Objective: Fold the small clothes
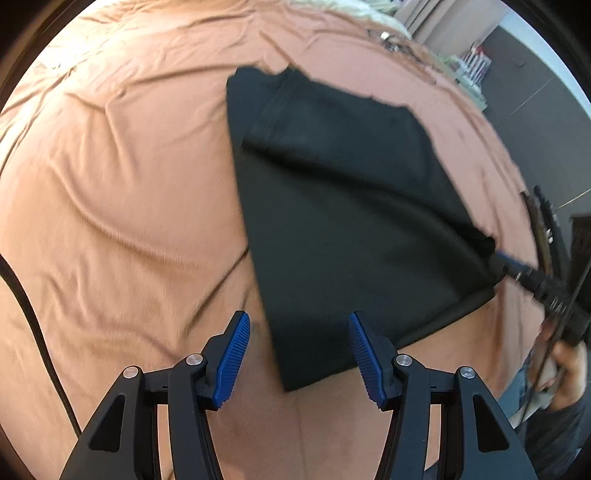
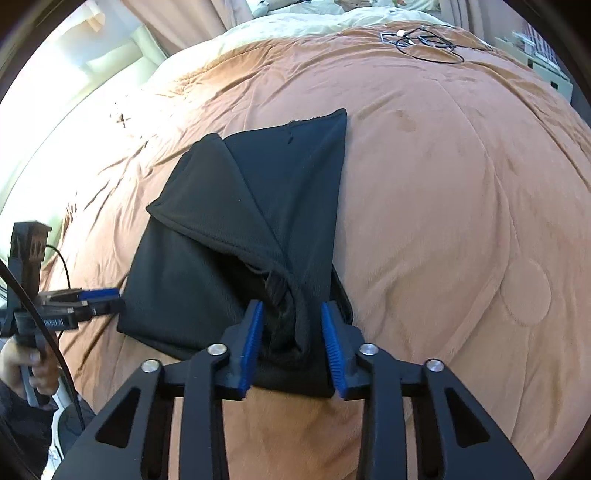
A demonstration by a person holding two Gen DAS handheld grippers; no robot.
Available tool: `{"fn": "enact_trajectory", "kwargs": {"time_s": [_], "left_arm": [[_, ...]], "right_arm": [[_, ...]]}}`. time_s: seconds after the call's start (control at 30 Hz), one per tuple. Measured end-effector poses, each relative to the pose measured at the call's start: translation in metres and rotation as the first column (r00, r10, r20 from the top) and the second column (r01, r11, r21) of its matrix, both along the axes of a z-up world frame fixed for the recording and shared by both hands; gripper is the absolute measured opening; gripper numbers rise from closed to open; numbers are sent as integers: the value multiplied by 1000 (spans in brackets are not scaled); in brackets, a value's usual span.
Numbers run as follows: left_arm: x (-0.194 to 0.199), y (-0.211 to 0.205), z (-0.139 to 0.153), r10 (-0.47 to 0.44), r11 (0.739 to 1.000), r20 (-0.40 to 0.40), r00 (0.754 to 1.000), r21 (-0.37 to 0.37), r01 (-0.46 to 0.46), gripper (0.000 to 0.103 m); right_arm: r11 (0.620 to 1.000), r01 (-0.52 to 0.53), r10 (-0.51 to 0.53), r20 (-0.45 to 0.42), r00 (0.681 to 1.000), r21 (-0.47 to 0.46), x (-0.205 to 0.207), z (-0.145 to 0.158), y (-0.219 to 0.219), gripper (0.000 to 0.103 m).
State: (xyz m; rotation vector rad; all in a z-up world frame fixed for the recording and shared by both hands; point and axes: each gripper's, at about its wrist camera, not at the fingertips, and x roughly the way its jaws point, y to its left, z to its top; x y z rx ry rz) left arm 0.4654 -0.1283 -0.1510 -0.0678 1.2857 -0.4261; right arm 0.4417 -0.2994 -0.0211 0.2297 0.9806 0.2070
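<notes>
A black garment (image 1: 343,229) lies partly folded on an orange-brown blanket (image 1: 122,206). My left gripper (image 1: 297,332) is open and empty, its blue pads over the garment's near corner. In the right wrist view the garment (image 2: 229,236) has one flap folded over. My right gripper (image 2: 291,332) has its jaws partly closed around a bunched fold of the black cloth at its near edge. The right gripper shows in the left wrist view (image 1: 498,258) at the garment's right corner. The left gripper shows in the right wrist view (image 2: 110,301) at the garment's left edge.
The blanket (image 2: 443,184) covers a bed. A tangle of black cables (image 2: 424,40) lies at its far end. A black cord (image 1: 33,325) hangs at the left. Pale bedding (image 2: 295,22) and curtains are beyond the bed; shelves (image 1: 472,62) stand at the far right.
</notes>
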Motion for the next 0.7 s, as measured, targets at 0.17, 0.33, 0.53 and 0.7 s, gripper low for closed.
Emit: {"fn": "enact_trajectory", "kwargs": {"time_s": [0.17, 0.33, 0.53, 0.7], "left_arm": [[-13, -7, -14, -52, 998, -17, 998, 30, 53, 55], [-16, -4, -19, -62, 998, -17, 998, 11, 62, 12], [-18, 8, -12, -71, 997, 3, 997, 15, 71, 6], [-16, 16, -15, -74, 997, -10, 997, 13, 74, 6]], "right_arm": [[997, -44, 43, -28, 999, -70, 12, -3, 15, 14], [1000, -23, 23, -8, 1000, -15, 10, 8, 12, 5], [992, -12, 13, -5, 1000, 122, -5, 11, -3, 5], [996, 12, -6, -71, 997, 93, -3, -19, -17, 6]]}}
